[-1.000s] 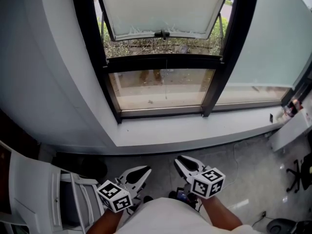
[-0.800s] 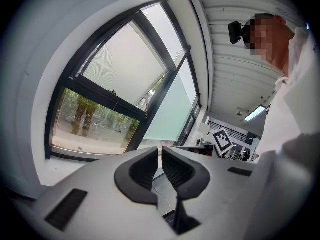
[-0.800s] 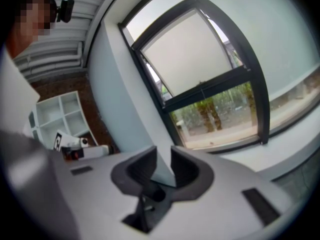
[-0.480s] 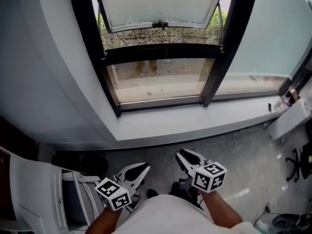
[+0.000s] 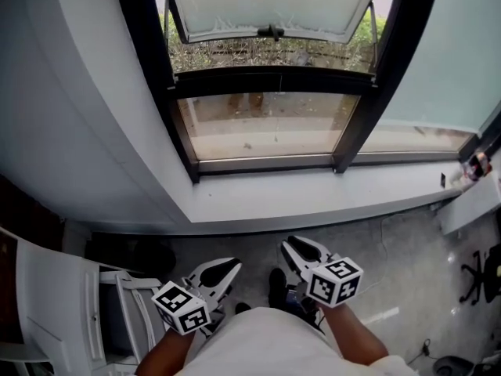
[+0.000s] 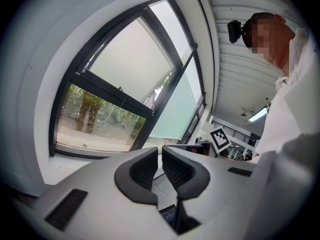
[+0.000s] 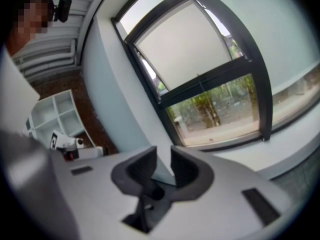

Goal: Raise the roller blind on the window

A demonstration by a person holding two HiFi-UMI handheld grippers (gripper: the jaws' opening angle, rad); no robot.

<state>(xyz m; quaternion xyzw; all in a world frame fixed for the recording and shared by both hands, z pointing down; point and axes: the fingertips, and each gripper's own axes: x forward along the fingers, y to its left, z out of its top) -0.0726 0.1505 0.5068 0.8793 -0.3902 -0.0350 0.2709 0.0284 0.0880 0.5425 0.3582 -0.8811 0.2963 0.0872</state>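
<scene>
The blind [image 5: 266, 2] is seen upper centre, part lowered. At bottom, left gripper [image 5: 223, 271] fingers are closed, empty; right gripper [image 5: 297, 253] fingers, just opened narrowly, are empty. The blind could be jammed by a skewed pull.

**Right jaws opened, a shoe moved in**

Your right gripper [image 7: 163, 159] has just been opening its jaws. A clear gap now stands between them, and nothing is in it. Just to the left of that gripper, a dark shoe [image 5: 277, 286] has come forward and shows far more plainly than it did a second ago. Ahead of the gripper, the black window frame [image 5: 266, 81] has slid a little to the right and upward in your head view. The sash handle [image 5: 271, 31] now sits nearer the top edge.
</scene>
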